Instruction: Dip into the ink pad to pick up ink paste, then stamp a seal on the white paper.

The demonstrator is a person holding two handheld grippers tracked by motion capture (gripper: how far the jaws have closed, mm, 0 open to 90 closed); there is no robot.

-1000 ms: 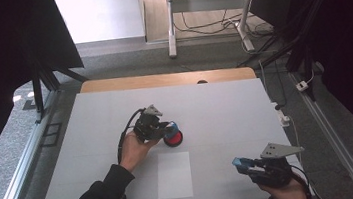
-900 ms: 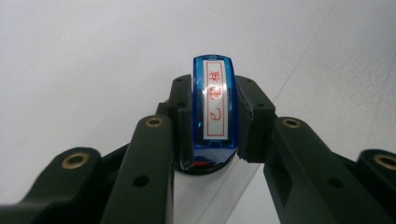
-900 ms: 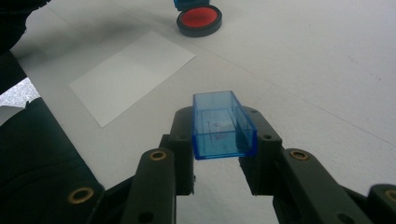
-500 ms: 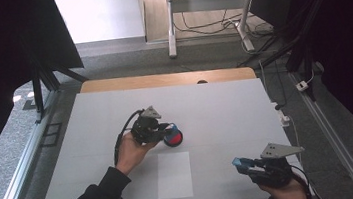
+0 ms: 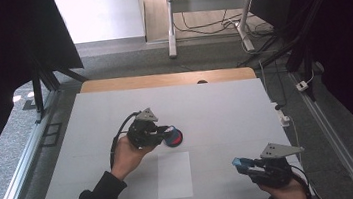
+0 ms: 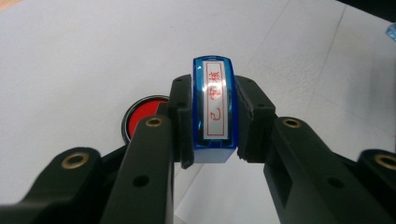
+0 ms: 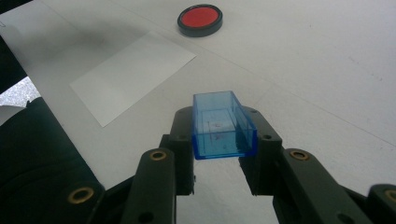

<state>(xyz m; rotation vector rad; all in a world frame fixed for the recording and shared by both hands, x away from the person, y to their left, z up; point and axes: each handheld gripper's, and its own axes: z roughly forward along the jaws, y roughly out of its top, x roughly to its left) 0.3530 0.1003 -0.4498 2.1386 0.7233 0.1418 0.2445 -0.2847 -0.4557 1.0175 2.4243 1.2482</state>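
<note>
Between right tool (image 7: pixel 217 140) pads, clear blue cap (image 7: pixel 222 125), hollow side up.

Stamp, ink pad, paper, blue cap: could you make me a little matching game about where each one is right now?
Things:
1. stamp
2. ink pad
3. sheet of paper
4. blue cap

Places:
A. lying flat on the table, nearest the person
B. clamped in the right gripper
C. clamped in the left gripper
D. sitting on the table, red face up

Pairs: 1-C, 2-D, 3-A, 4-B
</note>
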